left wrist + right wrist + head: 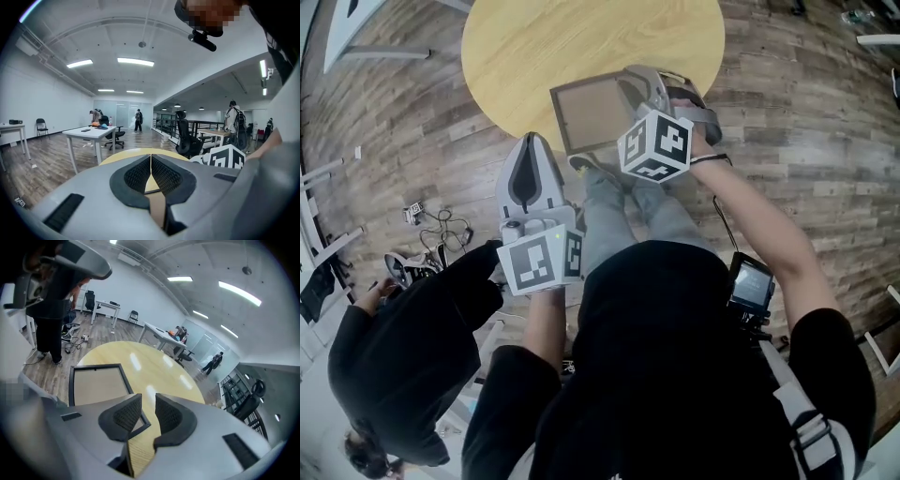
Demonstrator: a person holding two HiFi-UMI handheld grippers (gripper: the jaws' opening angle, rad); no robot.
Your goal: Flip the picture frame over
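Observation:
The picture frame [589, 113] lies on the round yellow table [581, 37] near its front edge, dark rim around a plain brown board facing up. My right gripper [639, 82] hovers at the frame's right edge. In the right gripper view the frame [96, 383] lies to the left, with its near corner under the left jaw. The right gripper [147, 401] is open, and bare tabletop shows through the gap between its pads. My left gripper [532, 139] hangs at the table's front edge, left of the frame. It [150, 157] is shut on nothing.
A person in black [394, 347] crouches on the wood floor at my left, by a tangle of cables [441, 225]. Further off stand a white desk [89, 133], an office chair [185, 136] and several people. The table's far half [154, 366] is bare.

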